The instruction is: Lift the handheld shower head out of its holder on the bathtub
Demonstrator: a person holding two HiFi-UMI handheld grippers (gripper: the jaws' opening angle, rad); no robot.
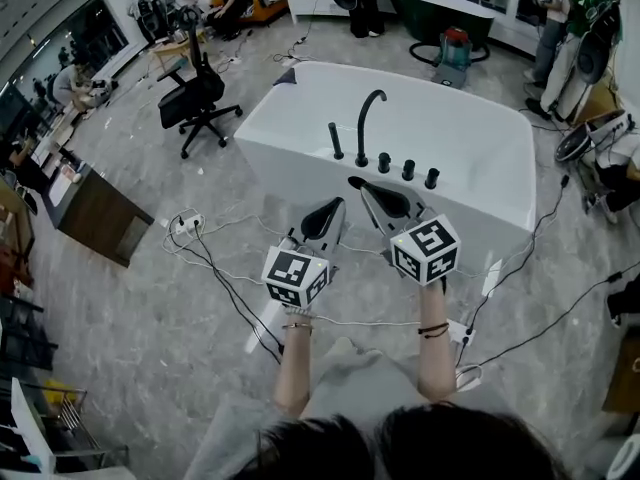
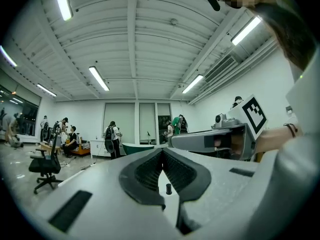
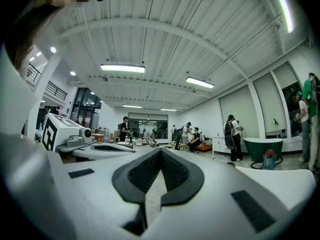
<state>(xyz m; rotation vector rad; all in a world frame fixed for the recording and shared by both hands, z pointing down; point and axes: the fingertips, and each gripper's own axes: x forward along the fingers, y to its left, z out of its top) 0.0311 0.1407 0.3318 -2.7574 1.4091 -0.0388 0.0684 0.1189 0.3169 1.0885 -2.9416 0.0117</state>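
The white bathtub [image 1: 300, 128] stands ahead of me in the head view. On its near rim a slim black handheld shower head [image 1: 336, 140] stands upright in its holder, left of the curved black faucet [image 1: 366, 118] and three black knobs [image 1: 408, 169]. My left gripper [image 1: 340, 202] and right gripper [image 1: 353, 181] hover side by side in front of the rim, short of the fittings and touching nothing. Both are held level, shut and empty. In the left gripper view the left gripper [image 2: 161, 152] has its tips together, with the right gripper [image 2: 220, 141] beside it. The right gripper [image 3: 160, 151] looks the same in its own view.
A black office chair [image 1: 197, 103] stands left of the tub. Cables and a power strip [image 1: 186, 224] lie on the floor by my feet. A dark cabinet [image 1: 95, 213] is at the left, and a green tub [image 1: 440, 8] and a red vacuum [image 1: 456, 44] are behind. Several people stand around the room.
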